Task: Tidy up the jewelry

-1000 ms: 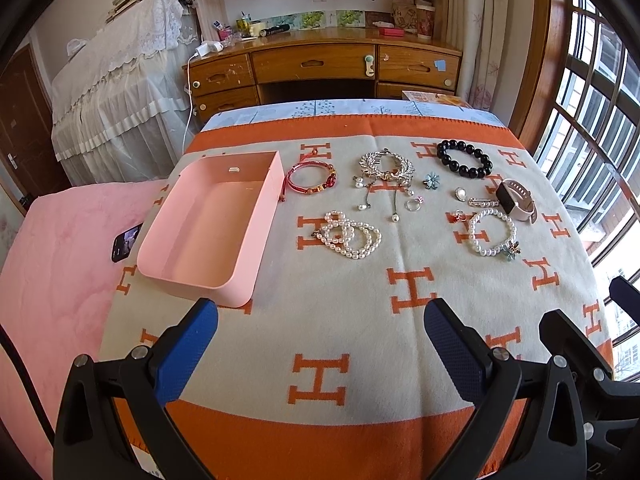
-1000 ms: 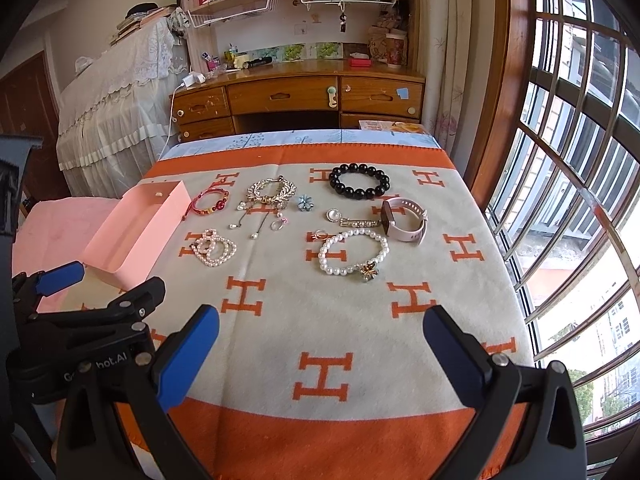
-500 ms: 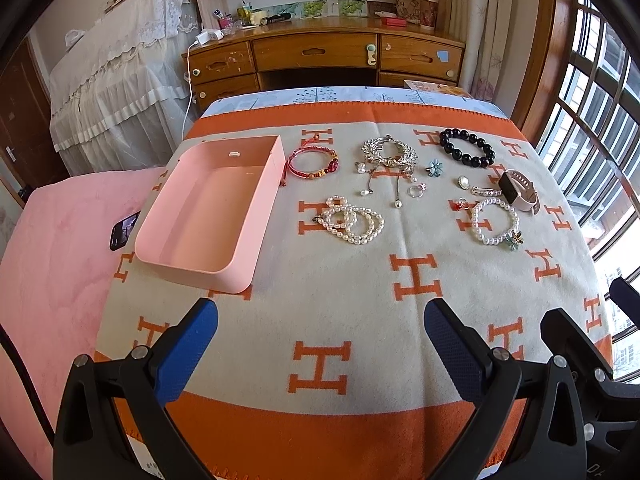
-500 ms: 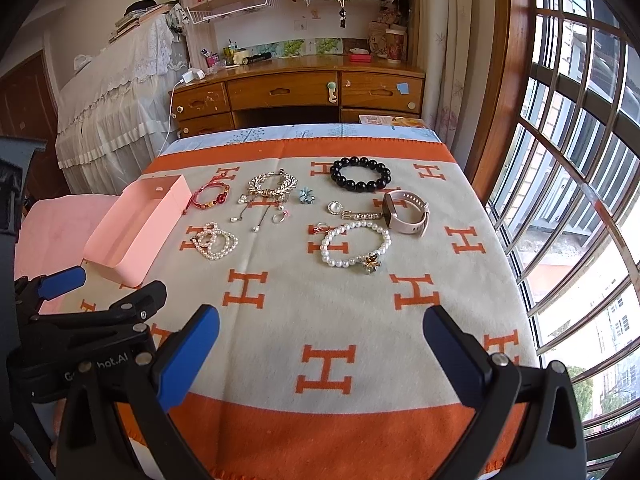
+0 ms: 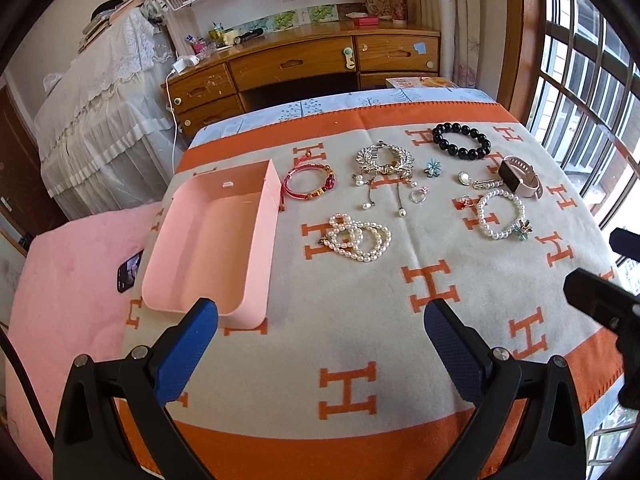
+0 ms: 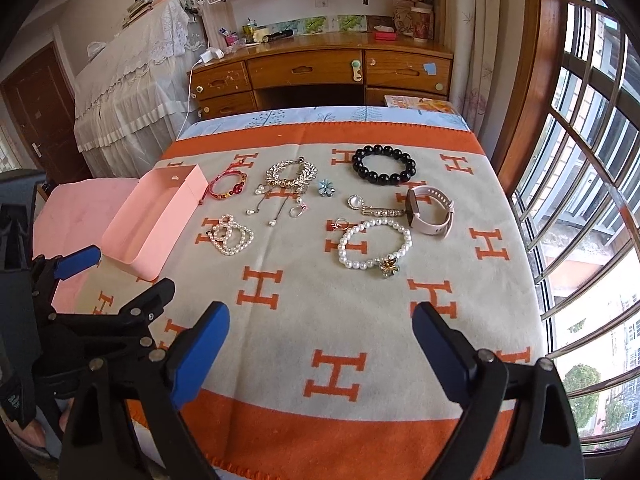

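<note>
An empty pink box (image 5: 216,240) lies at the left of an orange-and-cream blanket (image 5: 360,320); it also shows in the right wrist view (image 6: 152,220). Jewelry lies spread beyond it: a red cord bracelet (image 5: 310,184), a silver leaf necklace (image 5: 382,162), a coiled pearl strand (image 5: 358,238), a black bead bracelet (image 5: 460,141), a pearl bracelet (image 6: 374,246), a pink watch (image 6: 430,210), small rings and brooches. My left gripper (image 5: 320,344) is open and empty over the near blanket. My right gripper (image 6: 320,344) is open and empty too.
A wooden desk with drawers (image 6: 320,68) stands past the table. A lace-covered piece of furniture (image 6: 132,92) is at the back left. A window with bars (image 6: 592,160) runs along the right. A pink mat with a phone (image 5: 129,270) lies left of the table.
Both grippers have moved forward and a little lower toward the jewelry, so the box and bracelets sit closer. Both stay open and empty.
</note>
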Demonstrator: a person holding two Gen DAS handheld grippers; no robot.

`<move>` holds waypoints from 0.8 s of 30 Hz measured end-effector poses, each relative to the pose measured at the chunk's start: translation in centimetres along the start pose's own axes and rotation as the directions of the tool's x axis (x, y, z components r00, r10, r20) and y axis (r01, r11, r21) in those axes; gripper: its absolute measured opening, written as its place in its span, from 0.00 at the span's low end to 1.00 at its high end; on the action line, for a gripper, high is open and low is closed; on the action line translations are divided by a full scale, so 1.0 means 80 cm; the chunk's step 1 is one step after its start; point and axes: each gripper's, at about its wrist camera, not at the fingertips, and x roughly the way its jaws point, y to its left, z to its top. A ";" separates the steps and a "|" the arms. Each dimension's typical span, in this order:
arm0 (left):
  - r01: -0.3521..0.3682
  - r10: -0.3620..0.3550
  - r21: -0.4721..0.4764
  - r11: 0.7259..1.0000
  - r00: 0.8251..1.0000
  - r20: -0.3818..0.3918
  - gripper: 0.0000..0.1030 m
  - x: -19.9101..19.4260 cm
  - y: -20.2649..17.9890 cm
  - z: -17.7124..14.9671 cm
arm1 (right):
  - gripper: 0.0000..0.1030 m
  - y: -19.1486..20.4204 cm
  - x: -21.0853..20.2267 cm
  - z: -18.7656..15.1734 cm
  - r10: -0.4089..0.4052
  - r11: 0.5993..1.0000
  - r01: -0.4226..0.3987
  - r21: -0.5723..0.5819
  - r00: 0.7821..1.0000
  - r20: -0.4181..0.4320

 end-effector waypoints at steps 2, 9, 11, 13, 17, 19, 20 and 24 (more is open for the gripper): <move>0.003 -0.003 0.015 1.000 1.000 -0.004 0.99 0.000 0.005 0.010 | 0.89 -0.006 -0.002 0.013 0.006 1.000 -0.006 0.001 1.000 -0.014; 0.046 -0.045 0.030 0.999 0.999 -0.011 0.99 -0.003 0.018 0.053 | 0.87 -0.027 -0.018 0.066 0.024 1.000 -0.023 0.019 0.999 -0.032; 0.043 -0.043 0.045 0.998 0.999 0.000 0.99 -0.008 0.018 0.066 | 0.87 -0.031 -0.024 0.081 0.020 1.000 -0.019 0.018 0.999 -0.025; 0.075 -0.074 0.047 0.996 0.997 -0.007 0.99 -0.013 0.019 0.082 | 0.87 -0.035 -0.031 0.096 0.011 1.000 -0.010 0.016 1.000 -0.018; 0.131 -0.131 0.028 0.991 0.991 -0.009 0.99 -0.031 0.026 0.122 | 0.85 -0.043 -0.049 0.131 -0.006 1.000 0.006 0.001 1.000 0.009; 0.121 -0.122 0.029 0.992 0.992 0.017 0.99 -0.042 0.030 0.144 | 0.85 -0.046 -0.058 0.148 -0.005 1.000 0.005 -0.016 1.000 0.021; 0.118 -0.119 0.031 0.993 0.992 0.030 0.99 -0.047 0.030 0.153 | 0.85 -0.047 -0.062 0.157 -0.008 1.000 0.009 -0.023 1.000 0.030; 0.094 -0.098 0.055 0.994 0.993 0.071 0.99 -0.047 0.024 0.188 | 0.84 -0.058 -0.053 0.188 -0.011 0.999 0.012 -0.039 1.000 0.025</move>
